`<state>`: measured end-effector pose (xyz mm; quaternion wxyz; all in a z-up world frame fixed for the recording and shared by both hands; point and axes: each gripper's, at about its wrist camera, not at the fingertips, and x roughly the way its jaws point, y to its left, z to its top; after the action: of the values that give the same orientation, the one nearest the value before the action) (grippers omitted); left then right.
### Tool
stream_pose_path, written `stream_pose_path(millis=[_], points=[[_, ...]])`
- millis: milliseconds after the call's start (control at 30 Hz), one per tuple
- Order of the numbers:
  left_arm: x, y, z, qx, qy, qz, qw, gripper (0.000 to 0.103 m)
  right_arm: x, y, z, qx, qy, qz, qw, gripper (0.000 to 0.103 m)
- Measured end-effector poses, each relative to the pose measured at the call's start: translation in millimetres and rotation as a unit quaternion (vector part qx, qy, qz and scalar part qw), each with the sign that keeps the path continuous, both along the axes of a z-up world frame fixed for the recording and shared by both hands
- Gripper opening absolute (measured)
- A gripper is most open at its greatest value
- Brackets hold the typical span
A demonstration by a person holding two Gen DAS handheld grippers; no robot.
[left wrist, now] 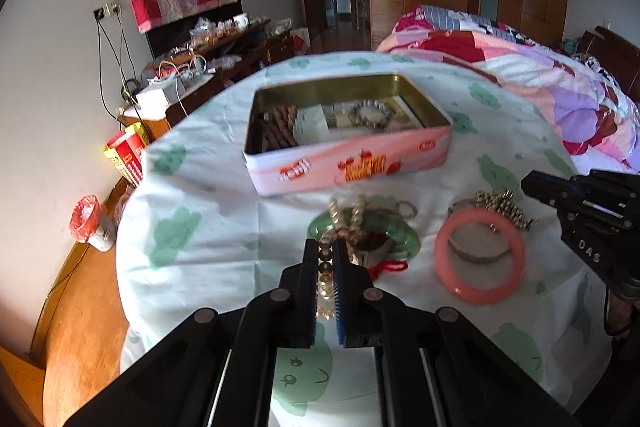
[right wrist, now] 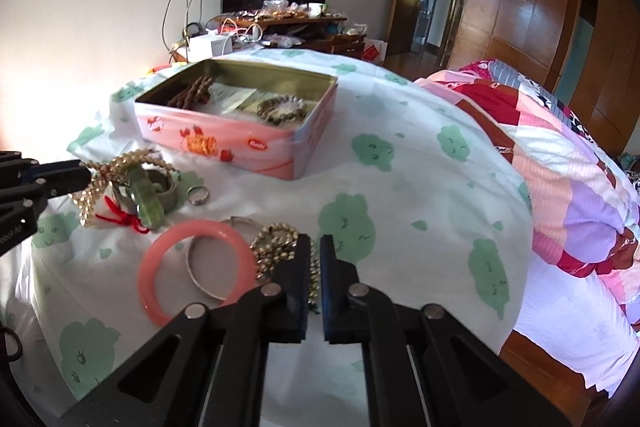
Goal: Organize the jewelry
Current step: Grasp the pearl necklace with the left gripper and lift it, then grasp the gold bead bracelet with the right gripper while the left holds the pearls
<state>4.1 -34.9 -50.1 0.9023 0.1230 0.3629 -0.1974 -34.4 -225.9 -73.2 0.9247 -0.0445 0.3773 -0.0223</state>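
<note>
**Both hand-held grippers clamped on beaded pieces, tin not yet reached**

Your left hand-held gripper is closed on a strand of pale amber beads, the strand running lengthwise between the two pads. Its free end trails forward into the heap of jewelry just ahead, over a green jade bangle and a red cord. The strand's long axis lies along the gripper's own fingers, pointing roughly toward the pink tin.

Your right hand-held gripper is closed on a gold beaded bracelet. Part of the bracelet sits between the pads; the rest bunches to the left of the tips, touching a silver bangle that lies inside a pink bangle. Bunched as it is, the bracelet shows no clear long axis.

The step in hand appears to be the pick-up: both pieces are gripped, yet both seem to rest partly on the green-printed sheet over the worktop.

The tin stands open, well beyond the heap, its long side facing you in the left view. It already holds a dark brown bead string at its left end and a grey-green bead bracelet toward the right.

The next move calls for a lift high enough to free each piece from its neighbours. The amber strand looks tangled with the heap, so expect drag. Then carry over the tin's near wall and release into bare floor between the two pieces inside.
</note>
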Motion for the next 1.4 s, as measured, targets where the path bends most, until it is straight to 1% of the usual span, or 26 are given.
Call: stream_pose_path(millis=[200,300,367,400,433,533,600,700,767,833,867,967,1233,1400], points=[[2,10,20,-0.005,-0.028,0.016,0.9995,0.006,1,-9,2,0.01,-0.002,-0.01,1.0,0.005],[5,16,25,-0.005,-0.037,0.028,0.9989,0.006,4,-14,1,0.038,0.002,-0.011,0.999,0.006],[8,21,26,-0.005,-0.038,0.036,0.9986,0.006,6,-14,-2,0.05,0.012,-0.006,0.999,0.019],[10,21,26,-0.005,-0.038,0.039,0.9985,0.006,7,-13,-4,0.052,0.012,-0.007,0.999,0.029],[11,22,25,-0.002,-0.041,0.043,0.9983,0.006,8,-12,-5,0.053,0.013,-0.006,0.999,0.031],[15,25,22,-0.002,-0.037,0.047,0.9982,0.006,15,-8,-13,0.051,0.027,0.0,0.998,0.031],[15,26,21,-0.001,-0.036,0.048,0.9982,0.006,17,-8,-13,0.062,0.028,0.005,0.998,0.031],[16,26,20,-0.001,-0.033,0.047,0.9984,0.006,18,-7,-17,0.062,0.043,0.012,0.997,0.019],[16,26,20,-0.001,-0.033,0.047,0.9983,0.006,16,-5,-16,0.058,0.041,0.018,0.997,0.017],[16,26,19,0.0,-0.034,0.049,0.9982,0.006,13,-5,-13,0.057,0.033,0.018,0.998,0.013],[16,27,19,0.0,-0.034,0.051,0.9981,0.006,12,-5,-11,0.051,0.027,0.015,0.998,0.012],[18,30,20,-0.001,-0.035,0.054,0.9979,0.006,8,-2,-2,0.024,0.006,0.007,1.0,0.012],[22,34,32,-0.006,-0.044,0.059,0.9973,0.006,6,0,17,-0.004,-0.027,0.003,1.0,0.012],[25,32,43,-0.007,-0.055,0.054,0.997,0.006,8,-1,30,-0.011,-0.044,0.002,0.999,0.012]])
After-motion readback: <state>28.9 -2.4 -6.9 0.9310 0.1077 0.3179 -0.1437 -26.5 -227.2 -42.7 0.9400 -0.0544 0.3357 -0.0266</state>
